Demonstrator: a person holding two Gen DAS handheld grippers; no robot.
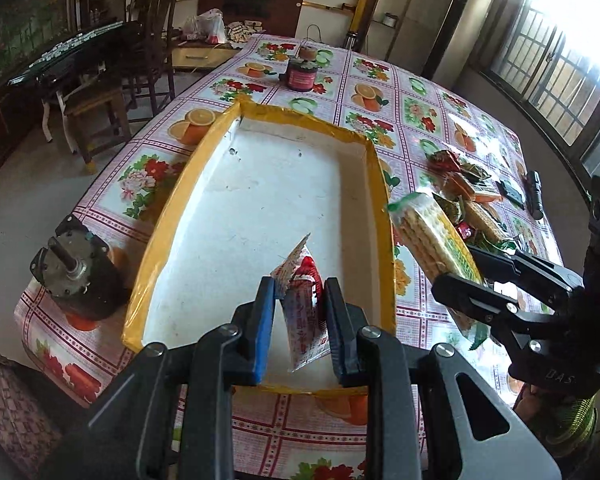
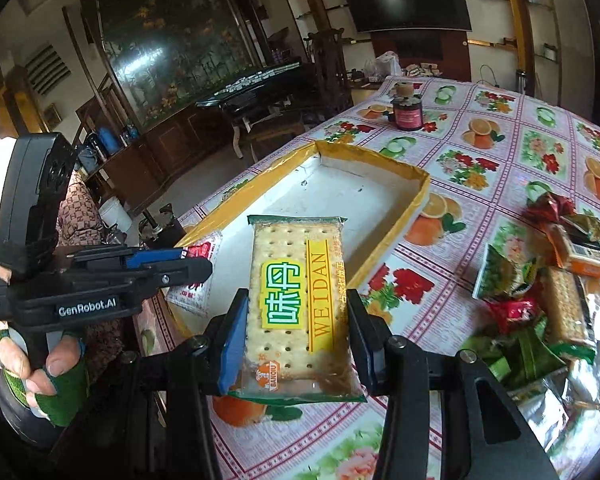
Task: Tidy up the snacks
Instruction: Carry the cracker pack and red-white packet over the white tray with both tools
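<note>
Fruit-print tablecloth [image 1: 404, 92] is spread under a yellow-rimmed tray [image 1: 172, 208], kept bare for sorting; a red sachet [image 1: 304, 312] is pinched over it by the left gripper [image 1: 300, 320], while crackers [image 2: 296, 304] are clamped by the right gripper [image 2: 296, 340] (pile [image 2: 540, 288] nearby)

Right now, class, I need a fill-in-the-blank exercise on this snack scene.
1. The right gripper holds a pack of ____.
2. The left gripper holds a red-and-white sachet over the ____.
3. The tray's rim is taped in ____.
4. The loose snacks lie on the tray's ____ side.

Missing: crackers; tray; yellow; right
</note>
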